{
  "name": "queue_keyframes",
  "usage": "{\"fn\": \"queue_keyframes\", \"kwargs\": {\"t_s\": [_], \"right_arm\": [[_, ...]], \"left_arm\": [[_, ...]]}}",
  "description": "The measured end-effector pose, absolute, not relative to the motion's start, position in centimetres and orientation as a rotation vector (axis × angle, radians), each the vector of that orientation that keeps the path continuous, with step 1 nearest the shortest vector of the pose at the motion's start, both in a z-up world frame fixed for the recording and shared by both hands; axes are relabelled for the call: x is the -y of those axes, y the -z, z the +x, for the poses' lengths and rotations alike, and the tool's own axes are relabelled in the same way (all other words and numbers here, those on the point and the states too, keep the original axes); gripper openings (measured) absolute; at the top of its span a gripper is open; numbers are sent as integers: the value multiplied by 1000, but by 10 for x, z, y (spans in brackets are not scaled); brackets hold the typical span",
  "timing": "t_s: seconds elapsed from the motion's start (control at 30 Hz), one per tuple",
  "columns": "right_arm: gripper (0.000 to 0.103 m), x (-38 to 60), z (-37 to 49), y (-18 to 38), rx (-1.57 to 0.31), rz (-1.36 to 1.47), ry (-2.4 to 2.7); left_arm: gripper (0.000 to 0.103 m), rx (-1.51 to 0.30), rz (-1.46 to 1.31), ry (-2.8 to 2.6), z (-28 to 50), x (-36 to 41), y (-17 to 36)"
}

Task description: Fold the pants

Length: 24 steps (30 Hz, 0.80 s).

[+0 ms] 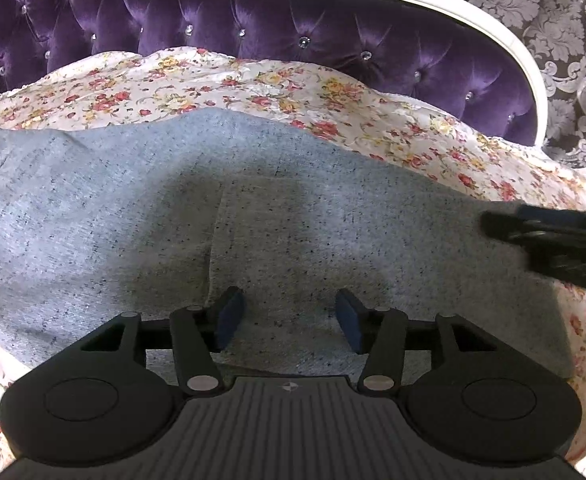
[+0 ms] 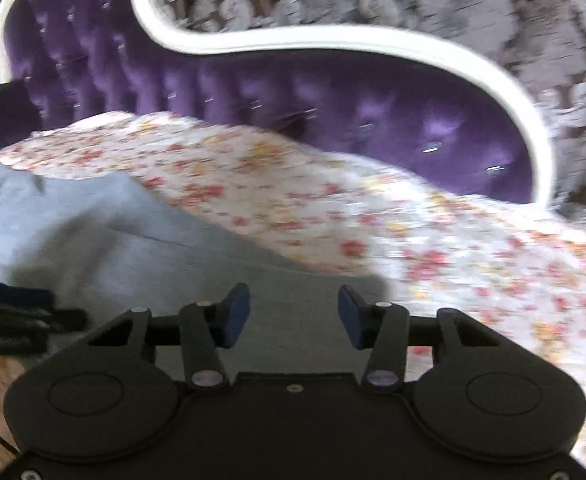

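Grey speckled pants (image 1: 141, 208) lie spread across the floral bedsheet (image 1: 253, 84), with a seam or fold line running down their middle. My left gripper (image 1: 291, 317) hovers low over the near part of the pants, open, with only flat cloth showing between its blue pads (image 1: 231, 316). The right gripper (image 1: 549, 240) reaches in from the right edge over the pants' right end. In the blurred right wrist view, the right gripper (image 2: 294, 314) is open above the pants' (image 2: 93, 240) near right corner, nothing pinched. The left gripper (image 2: 13, 320) shows at the left edge.
A purple tufted headboard (image 1: 253, 24) with a white curved frame (image 1: 433, 4) stands behind the bed. Grey patterned wallpaper (image 1: 553, 20) is beyond it. Floral sheet (image 2: 413, 240) extends to the right of the pants.
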State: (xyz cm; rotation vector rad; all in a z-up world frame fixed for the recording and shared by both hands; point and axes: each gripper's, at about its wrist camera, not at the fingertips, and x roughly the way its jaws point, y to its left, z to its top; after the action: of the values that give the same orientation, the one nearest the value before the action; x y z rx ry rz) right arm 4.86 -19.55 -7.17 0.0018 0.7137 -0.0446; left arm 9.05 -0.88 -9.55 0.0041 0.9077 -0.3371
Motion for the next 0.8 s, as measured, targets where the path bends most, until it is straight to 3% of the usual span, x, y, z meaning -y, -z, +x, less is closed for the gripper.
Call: {"fn": "queue_keyframes", "kwargs": {"t_s": [0.2, 0.53, 0.8], "right_arm": [[53, 187, 73, 112, -817, -60, 48], [52, 159, 91, 68, -706, -56, -45], [52, 105, 156, 78, -749, -80, -184]], "left_arm": [[61, -903, 11, 365, 89, 10, 96], [60, -791, -65, 193, 82, -30, 72], [60, -935, -156, 142, 113, -59, 96]]}}
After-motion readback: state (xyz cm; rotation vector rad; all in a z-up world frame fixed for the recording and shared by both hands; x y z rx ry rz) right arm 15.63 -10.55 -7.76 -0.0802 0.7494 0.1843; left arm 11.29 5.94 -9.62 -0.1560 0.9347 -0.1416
